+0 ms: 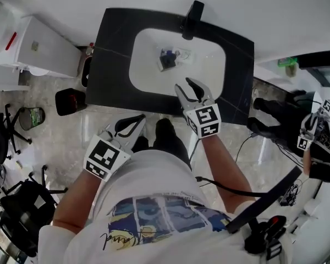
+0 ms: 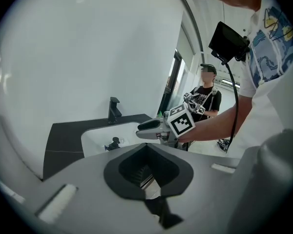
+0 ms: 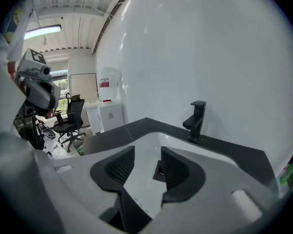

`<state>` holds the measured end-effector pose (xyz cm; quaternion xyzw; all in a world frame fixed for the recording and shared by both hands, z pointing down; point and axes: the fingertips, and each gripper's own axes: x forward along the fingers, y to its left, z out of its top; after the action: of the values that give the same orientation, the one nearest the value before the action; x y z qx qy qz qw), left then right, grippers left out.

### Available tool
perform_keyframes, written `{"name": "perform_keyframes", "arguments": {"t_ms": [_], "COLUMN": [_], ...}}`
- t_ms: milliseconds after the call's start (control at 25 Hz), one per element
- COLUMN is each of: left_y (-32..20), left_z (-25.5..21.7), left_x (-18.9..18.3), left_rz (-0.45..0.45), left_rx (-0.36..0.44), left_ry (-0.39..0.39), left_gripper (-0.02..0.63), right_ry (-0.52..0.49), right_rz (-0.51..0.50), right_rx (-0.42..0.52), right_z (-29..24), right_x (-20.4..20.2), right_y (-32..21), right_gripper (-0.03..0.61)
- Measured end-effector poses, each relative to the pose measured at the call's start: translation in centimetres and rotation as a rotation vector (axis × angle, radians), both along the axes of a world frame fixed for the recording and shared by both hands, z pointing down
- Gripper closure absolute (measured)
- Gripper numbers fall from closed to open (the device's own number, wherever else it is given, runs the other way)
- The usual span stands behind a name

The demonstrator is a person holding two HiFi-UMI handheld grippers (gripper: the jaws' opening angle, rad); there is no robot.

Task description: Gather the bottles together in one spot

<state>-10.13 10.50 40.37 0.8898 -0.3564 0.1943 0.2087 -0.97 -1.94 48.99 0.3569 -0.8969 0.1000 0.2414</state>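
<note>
A small dark-blue item [image 1: 168, 58], too small to tell whether it is a bottle, lies in the white sink [image 1: 209, 73] with something clear beside it. It also shows in the left gripper view as the dark item [image 2: 112, 144]. My right gripper [image 1: 193, 88] hangs over the sink's near rim, open and empty, its jaws [image 3: 146, 165] framing the basin. My left gripper [image 1: 133, 124] is lower left, off the counter's front edge, its jaws closed together [image 2: 146, 155] with nothing between them. A green bottle [image 1: 287, 65] stands on a ledge to the right.
The sink sits in a black counter [image 1: 113, 48] with a black faucet [image 1: 191, 20] at the back. A red-capped bottle [image 1: 90, 48] stands by the counter's left edge. Another person [image 1: 297, 128] with grippers is at right. White cabinet [image 1: 38, 51] and office chairs [image 1: 11, 131] are at left.
</note>
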Motion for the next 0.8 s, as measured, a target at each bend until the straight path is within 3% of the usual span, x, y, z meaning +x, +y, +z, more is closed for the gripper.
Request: {"name": "perform_keyframes", "arguments": {"t_ms": [320, 800], "left_y": [-3.7, -6.0], "left_z": [-0.3, 0.6], "left_x": [-0.1, -0.4], "left_rz": [-0.068, -0.118], "left_rx": [-0.027, -0.075], "left_ry": [-0.032, -0.079], "left_gripper": [0.612, 0.612], "right_ry": [-0.009, 0.018], "right_rz": [0.029, 0.077], "right_rx": [-0.078, -0.202], "right_z": [5.5, 13.3], "right_x": [-1.1, -2.2], "right_y": [-6.3, -11.3], "right_gripper": [0.365, 0.321]}}
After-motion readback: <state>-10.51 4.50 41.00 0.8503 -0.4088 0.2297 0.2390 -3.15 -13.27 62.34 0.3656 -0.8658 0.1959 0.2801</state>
